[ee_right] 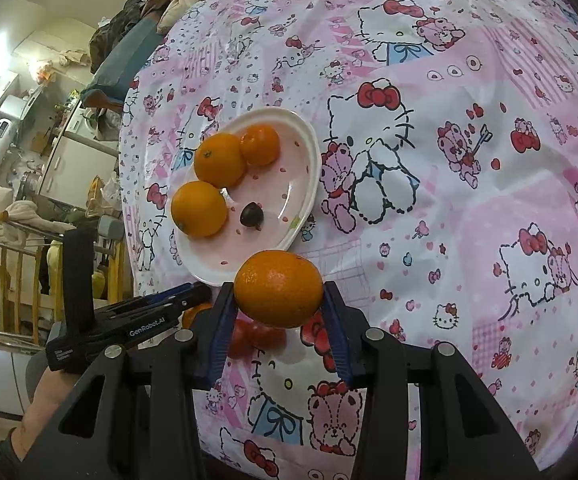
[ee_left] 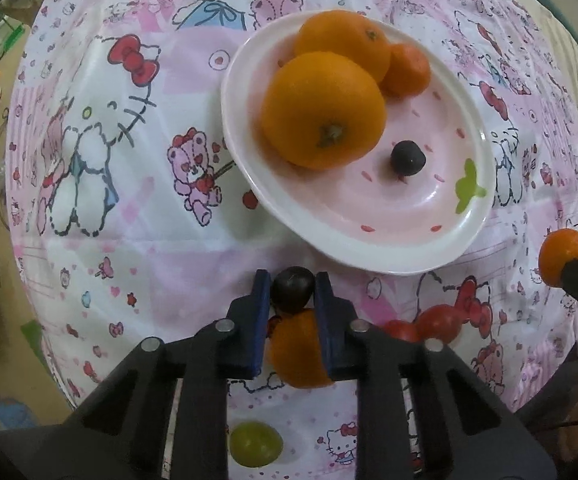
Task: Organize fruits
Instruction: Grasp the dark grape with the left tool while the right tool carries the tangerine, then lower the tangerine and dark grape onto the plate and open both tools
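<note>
Left wrist view: left gripper point(ee_left: 292, 292) points straight down, jaws pinched narrow on a dark grape point(ee_left: 292, 289) at the fingertips; a small orange point(ee_left: 297, 350) lies on the cloth right under the jaws, a green grape point(ee_left: 255, 443) nearer the camera, two cherry tomatoes point(ee_left: 429, 324) to the right of the gripper; pink plate point(ee_left: 369, 256) sits just beyond the fingertips, slightly right, holding two big oranges point(ee_left: 323, 110), a mandarin point(ee_left: 407, 70) and another dark grape point(ee_left: 407, 157); free space on the plate is its near-right half, so the held grape likely needs a short carry forward and right. Right wrist view: right gripper point(ee_right: 279, 300) angled down, jaws mid-width and clamped on an orange point(ee_right: 279, 288) held clear of the patterned tablecloth point(ee_right: 449, 160); the plate point(ee_right: 209, 276) lies just beyond and left of this fruit, its rim nearly under it; left gripper body point(ee_right: 129, 320) visible low left, close to the plate's near edge. Judgement: both grippers are loaded and near the plate; the left one seems nearer the open patch beside the plated grape; crowding between the two grippers over the plate's near edge looks like the main risk.
</note>
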Demonstrator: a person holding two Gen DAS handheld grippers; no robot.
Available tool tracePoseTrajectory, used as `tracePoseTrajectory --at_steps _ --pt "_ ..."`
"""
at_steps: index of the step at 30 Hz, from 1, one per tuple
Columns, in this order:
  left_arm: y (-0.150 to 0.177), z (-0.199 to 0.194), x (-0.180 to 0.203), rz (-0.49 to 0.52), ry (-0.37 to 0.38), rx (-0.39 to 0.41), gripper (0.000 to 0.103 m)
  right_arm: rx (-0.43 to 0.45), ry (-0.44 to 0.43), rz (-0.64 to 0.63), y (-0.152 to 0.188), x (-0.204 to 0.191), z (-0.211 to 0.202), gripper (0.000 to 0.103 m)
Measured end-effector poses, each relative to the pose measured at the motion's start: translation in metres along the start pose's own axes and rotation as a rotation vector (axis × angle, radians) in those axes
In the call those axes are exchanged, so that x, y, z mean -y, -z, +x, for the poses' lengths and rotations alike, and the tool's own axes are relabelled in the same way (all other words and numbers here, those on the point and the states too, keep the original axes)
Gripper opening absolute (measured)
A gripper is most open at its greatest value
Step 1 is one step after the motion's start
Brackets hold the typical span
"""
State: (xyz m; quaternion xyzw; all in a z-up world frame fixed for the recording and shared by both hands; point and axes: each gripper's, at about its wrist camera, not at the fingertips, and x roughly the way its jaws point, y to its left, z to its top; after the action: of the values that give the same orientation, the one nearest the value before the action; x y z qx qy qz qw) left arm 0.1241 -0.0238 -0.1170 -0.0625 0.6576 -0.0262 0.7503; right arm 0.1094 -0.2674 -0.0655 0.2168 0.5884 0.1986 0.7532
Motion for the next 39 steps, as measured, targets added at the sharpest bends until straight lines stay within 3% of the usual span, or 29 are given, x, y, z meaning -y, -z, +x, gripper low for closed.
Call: tracePoseTrajectory --at_steps 9,19,25,32,39 --pt "0.006 -0.023 -0.012 -0.037 0.023 0.051 0.018 0.007 0.016 -0.005 -0.001 0.004 -0.002 0.045" --pt "0.009 -0.079 -0.053 -0.135 0.049 0.233 0.017 0.004 0.025 -0.020 -0.007 -0.003 -0.004 0.045" --pt "-0.020 -0.113 -0.051 -0.095 0.069 0.336 0.017 0.048 0.033 -0.066 -0.037 -0.019 -0.015 0.045" --pt "-0.066 -0.101 -0.055 -0.085 0.105 0.314 0.017 0.052 0.029 -0.082 -0.072 -0.026 0.001 0.045" --pt "-0.097 -0.059 -0.051 -0.108 0.177 0.217 0.017 -0.014 0.028 -0.091 -0.088 -0.032 0.039 0.045"
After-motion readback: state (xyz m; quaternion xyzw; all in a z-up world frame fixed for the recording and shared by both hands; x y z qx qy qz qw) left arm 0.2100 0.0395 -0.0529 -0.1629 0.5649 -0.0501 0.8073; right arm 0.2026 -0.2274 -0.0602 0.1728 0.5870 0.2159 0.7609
